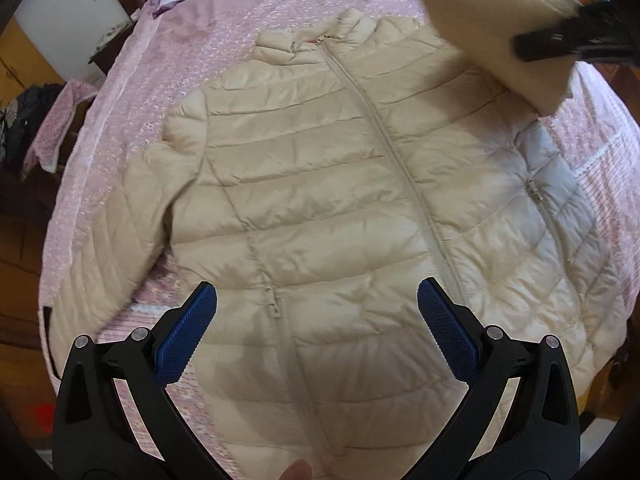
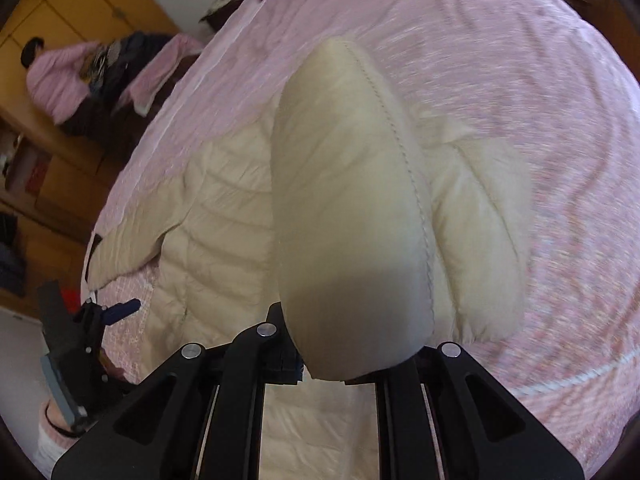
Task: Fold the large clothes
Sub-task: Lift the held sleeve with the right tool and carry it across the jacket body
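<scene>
While the left gripper hangs released, the right gripper jaws clench the jacket's sleeve.

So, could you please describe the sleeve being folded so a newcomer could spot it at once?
On the pink bedspread lies a cream puffer jacket, zipped up. The sleeve is the one lifted over it, clamped in the right gripper; the other sleeve lies flat.
</scene>
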A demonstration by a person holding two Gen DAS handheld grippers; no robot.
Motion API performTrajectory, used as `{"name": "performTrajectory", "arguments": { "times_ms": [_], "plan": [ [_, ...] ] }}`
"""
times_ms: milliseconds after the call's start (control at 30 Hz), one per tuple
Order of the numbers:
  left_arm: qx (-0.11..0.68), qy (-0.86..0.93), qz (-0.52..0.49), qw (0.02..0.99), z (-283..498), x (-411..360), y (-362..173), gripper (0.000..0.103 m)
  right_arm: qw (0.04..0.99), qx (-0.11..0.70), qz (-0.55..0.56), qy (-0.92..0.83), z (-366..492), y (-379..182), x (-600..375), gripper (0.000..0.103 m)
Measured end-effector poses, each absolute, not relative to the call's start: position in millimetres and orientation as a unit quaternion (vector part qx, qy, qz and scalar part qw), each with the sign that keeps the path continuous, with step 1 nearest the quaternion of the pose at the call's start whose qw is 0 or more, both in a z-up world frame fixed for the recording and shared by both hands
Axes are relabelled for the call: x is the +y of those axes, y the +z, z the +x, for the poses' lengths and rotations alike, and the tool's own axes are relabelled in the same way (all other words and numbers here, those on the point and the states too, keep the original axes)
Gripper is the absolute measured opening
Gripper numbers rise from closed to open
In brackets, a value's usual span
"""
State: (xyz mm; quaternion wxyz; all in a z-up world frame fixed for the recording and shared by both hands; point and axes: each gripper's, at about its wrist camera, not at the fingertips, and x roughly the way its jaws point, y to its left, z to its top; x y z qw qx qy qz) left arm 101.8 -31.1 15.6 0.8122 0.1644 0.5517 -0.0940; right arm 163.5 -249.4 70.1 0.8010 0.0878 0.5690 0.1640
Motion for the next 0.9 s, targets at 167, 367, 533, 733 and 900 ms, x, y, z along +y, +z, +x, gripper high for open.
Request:
{"name": "performTrajectory", "arguments": {
  "times_ms": [167,367,533,733,900],
  "plan": [
    [0.551,-0.092,0.156,0.815,110,-26,13,0.1,0.776,0.598,0.077,0.186,186,36,-202,0.013],
    [0.548,-0.085,0.158,0.817,112,-18,10,0.1,0.762,0.619,0.075,0.175,197,6,-189,0.031],
    [0.547,-0.085,0.154,0.818,116,-17,9,0.1,0.768,0.608,0.072,0.188,189,13,-189,0.046],
    [0.538,-0.104,0.155,0.822,122,-33,18,0.1,0.779,0.596,0.063,0.185,169,44,-212,0.056],
    [0.516,-0.123,0.162,0.832,137,-67,40,0.1,0.794,0.59,0.047,0.138,154,58,-258,0.068]
  ]
}}
